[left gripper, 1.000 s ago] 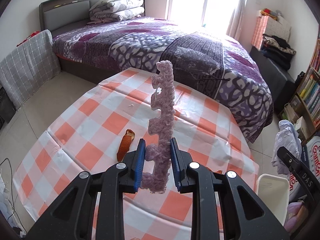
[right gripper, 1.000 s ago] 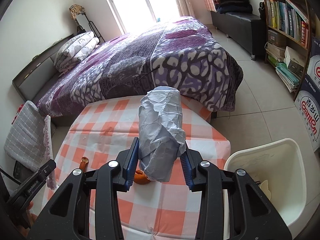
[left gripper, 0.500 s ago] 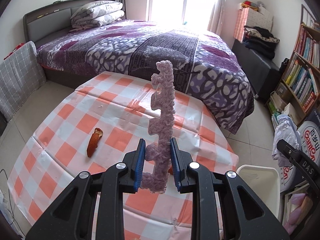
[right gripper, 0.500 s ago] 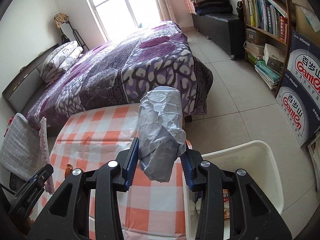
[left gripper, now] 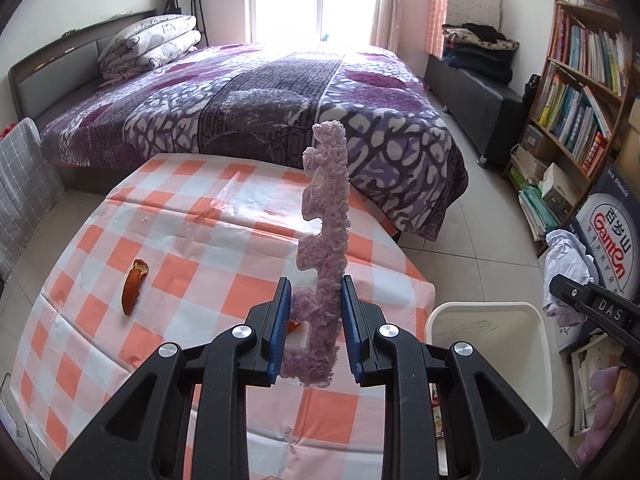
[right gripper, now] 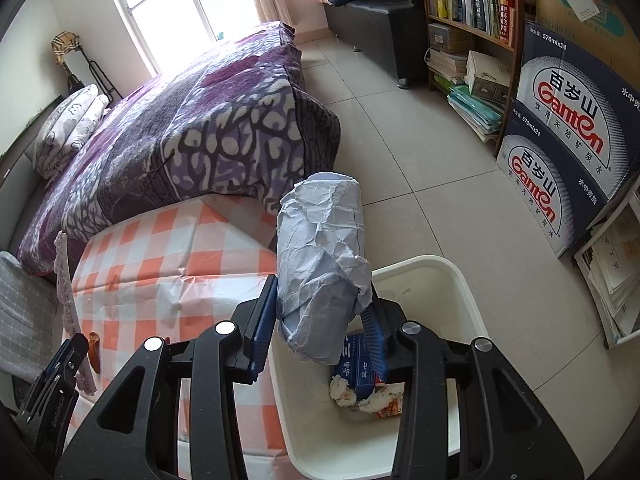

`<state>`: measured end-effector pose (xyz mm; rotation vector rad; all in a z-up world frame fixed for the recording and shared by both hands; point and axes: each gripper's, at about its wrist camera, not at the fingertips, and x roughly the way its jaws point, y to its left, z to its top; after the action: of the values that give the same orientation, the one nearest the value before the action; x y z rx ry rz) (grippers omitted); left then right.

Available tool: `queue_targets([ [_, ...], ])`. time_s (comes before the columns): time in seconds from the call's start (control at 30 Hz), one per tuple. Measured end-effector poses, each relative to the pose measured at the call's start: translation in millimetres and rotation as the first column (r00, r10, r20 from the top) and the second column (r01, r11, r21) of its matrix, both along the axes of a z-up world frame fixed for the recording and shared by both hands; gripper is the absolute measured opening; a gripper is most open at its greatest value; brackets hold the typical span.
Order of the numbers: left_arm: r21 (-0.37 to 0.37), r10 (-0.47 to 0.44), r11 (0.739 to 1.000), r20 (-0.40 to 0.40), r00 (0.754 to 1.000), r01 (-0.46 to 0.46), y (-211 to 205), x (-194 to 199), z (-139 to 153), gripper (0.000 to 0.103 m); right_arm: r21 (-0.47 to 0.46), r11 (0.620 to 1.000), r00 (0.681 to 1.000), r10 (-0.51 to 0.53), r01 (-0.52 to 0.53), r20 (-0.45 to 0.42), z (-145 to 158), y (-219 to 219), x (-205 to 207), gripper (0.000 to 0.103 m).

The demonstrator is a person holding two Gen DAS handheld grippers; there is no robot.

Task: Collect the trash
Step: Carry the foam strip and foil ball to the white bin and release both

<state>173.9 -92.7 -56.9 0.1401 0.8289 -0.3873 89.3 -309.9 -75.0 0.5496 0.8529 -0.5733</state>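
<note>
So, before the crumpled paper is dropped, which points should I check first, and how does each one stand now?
1. Right hand-held gripper shut on the crumpled paper: ok.
2. Paper above the white bin opening: cannot tell; it seems to be over the bin's near-left rim, close to the table edge.
3. Bin has room: ok, only a few scraps lie at its bottom.
4. Left hand-held gripper shut on the pink fuzzy strip: ok.
5. Left gripper apart from the bin: ok, it is over the checked tablecloth.
6. Table fully collected: not ok, an orange peel remains.
</note>
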Motion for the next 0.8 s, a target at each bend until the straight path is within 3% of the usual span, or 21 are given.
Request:
queue_targets([
  [0.2, 0.033, -0.079, 0.996, 0.001, 0.997, 0.078, -30, -18, -9, 0.025, 0.014, 0.999, 0.997, -0.045, 0.046, -0.059, -9, -17, -16, 0.043],
  [0.3, 0.044, -0.126, 0.991, 0.003, 0.992, 0.126, -46, -29, -13, 0.025, 0.011, 0.997, 0.995, -0.078, 0.079, -0.065, -11, -24, -25, 0.063],
  [0.43, 0.056, -0.182, 0.982, -0.003, 0.983, 0.182, -64, -43, -17, 0.025, 0.004, 0.993, 0.991, -0.119, 0.119, -0.059, -9, -36, -36, 0.072],
  [0.8, 0.065, -0.318, 0.944, -0.071, 0.945, 0.323, -104, -74, -35, 0.027, 0.025, 0.976, 0.976, -0.215, 0.216, -0.031, -4, -66, -63, 0.078],
])
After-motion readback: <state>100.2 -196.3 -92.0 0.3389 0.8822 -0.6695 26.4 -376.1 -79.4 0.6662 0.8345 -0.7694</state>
